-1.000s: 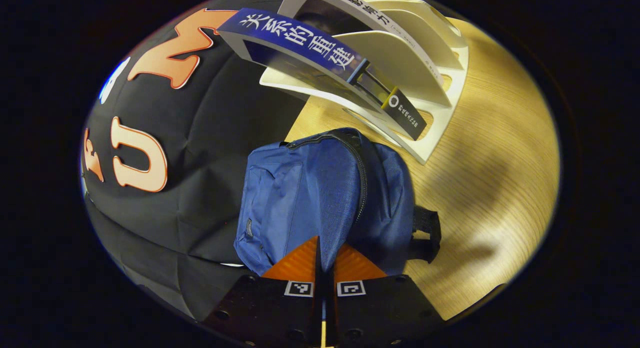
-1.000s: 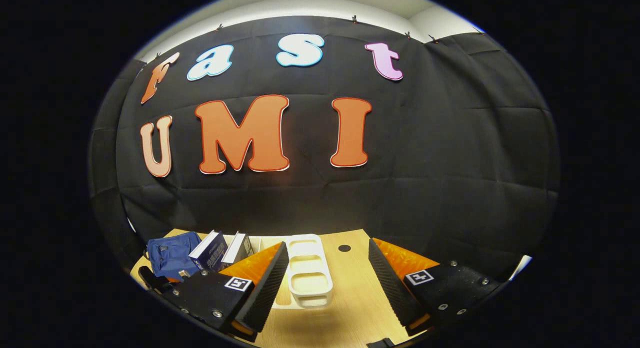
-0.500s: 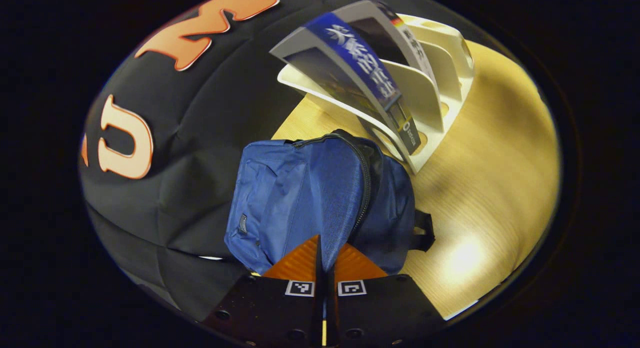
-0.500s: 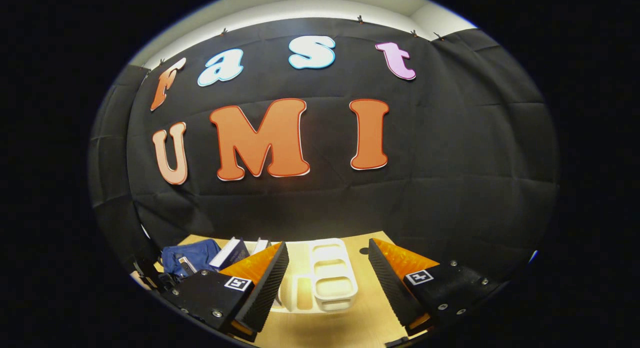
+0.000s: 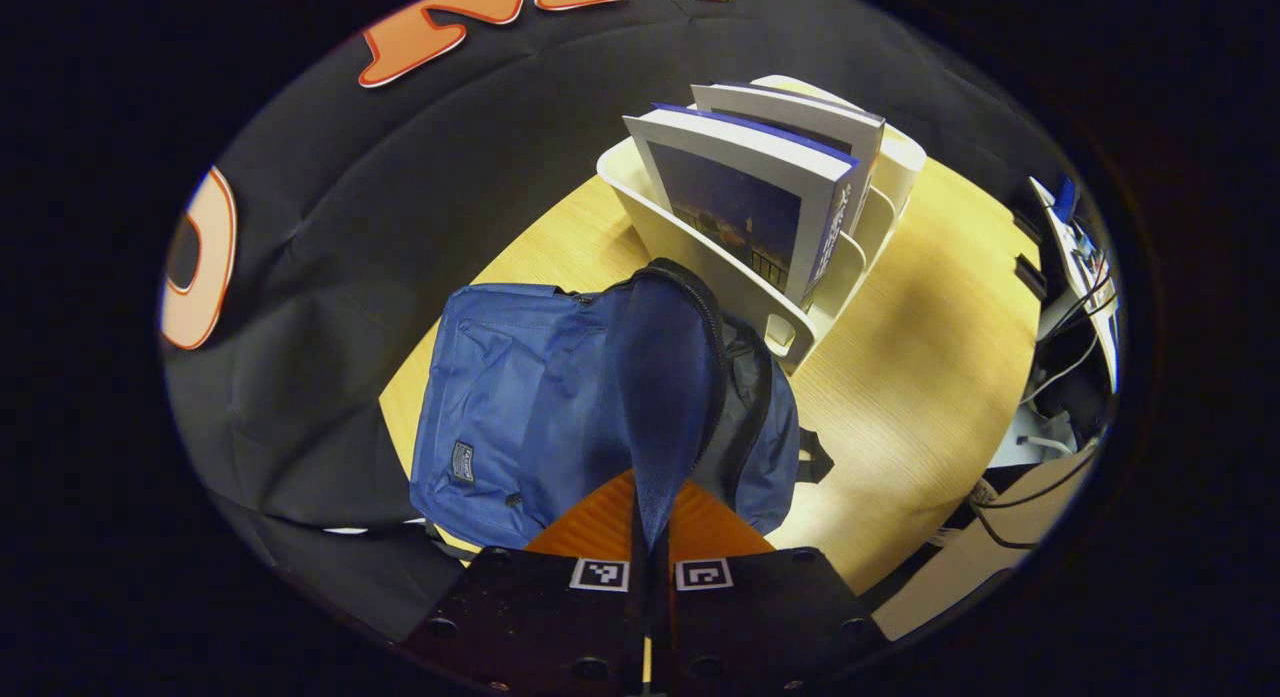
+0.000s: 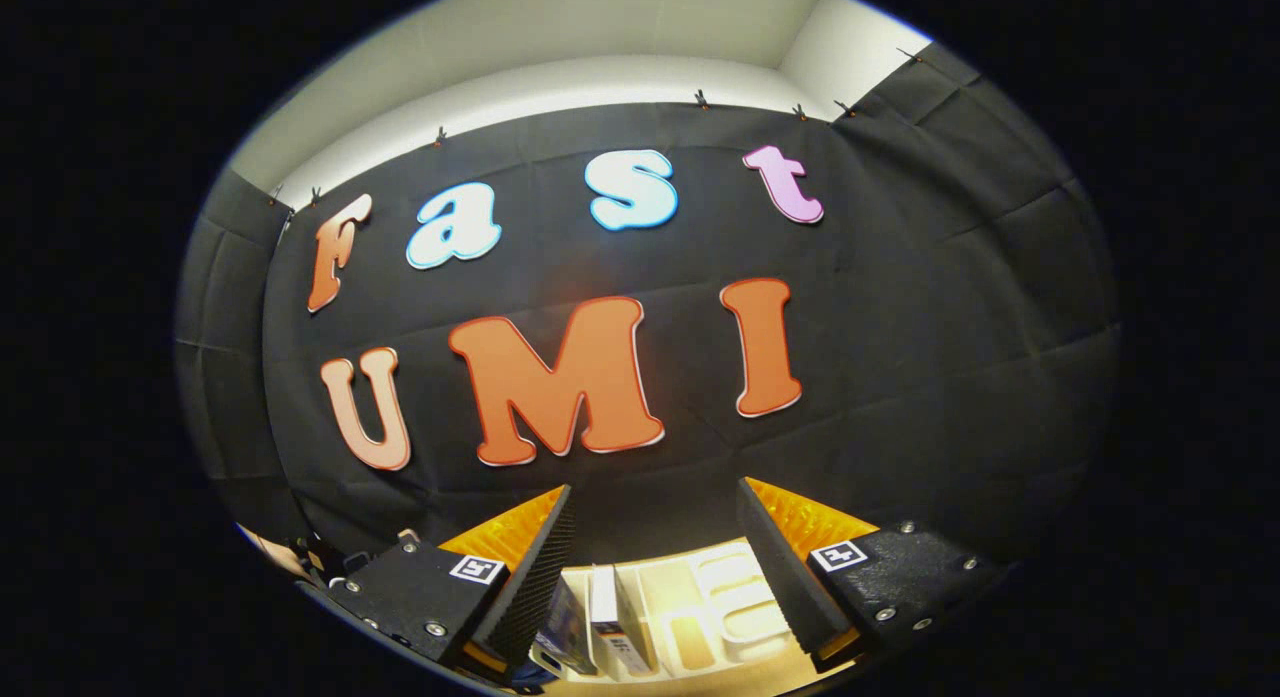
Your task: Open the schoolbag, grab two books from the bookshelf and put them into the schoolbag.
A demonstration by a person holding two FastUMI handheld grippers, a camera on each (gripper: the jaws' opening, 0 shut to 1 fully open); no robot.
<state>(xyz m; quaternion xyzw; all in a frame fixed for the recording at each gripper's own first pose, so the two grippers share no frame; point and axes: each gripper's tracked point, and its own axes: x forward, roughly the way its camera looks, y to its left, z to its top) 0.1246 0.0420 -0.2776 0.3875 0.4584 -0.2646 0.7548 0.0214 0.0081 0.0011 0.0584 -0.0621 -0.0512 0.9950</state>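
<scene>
A: Start nearest the camera. What has the left gripper (image 5: 648, 537) got?

B: In the left gripper view its jaws are clenched on a strip of the schoolbag's blue fabric, the flap beside the zip, pulled up in a ridge between both fingers.

A: And the schoolbag (image 5: 520, 407) itself?

B: A navy backpack lying on the wooden table (image 5: 900, 377), front pocket turned up. There is a small dark label patch (image 5: 461, 461) on the pocket; its writing is too small to read. A black zip (image 5: 712, 347) curves along the lifted flap, and a black strap (image 5: 812, 464) pokes out on the side away from the pocket.

A: Where are the books, relative to the bag?

B: Just beyond it, in the cream bookshelf (image 5: 700, 252), whose near end almost touches the bag's top. Two books stand upright in its slots: the blue-covered book (image 5: 740, 212) nearest the bag, with a dark night picture on its cover, and the second book (image 5: 800, 112) right behind it. Their spine lettering cannot be made out from this angle.

A: Anything past the bookshelf?

B: Cables (image 5: 1060, 377) at the table's far edge.

A: And the right gripper (image 6: 655, 557)?

B: In the right gripper view its jaws are spread wide with nothing between them. Low between the fingers, the bookshelf and both books show, blurred.
</scene>
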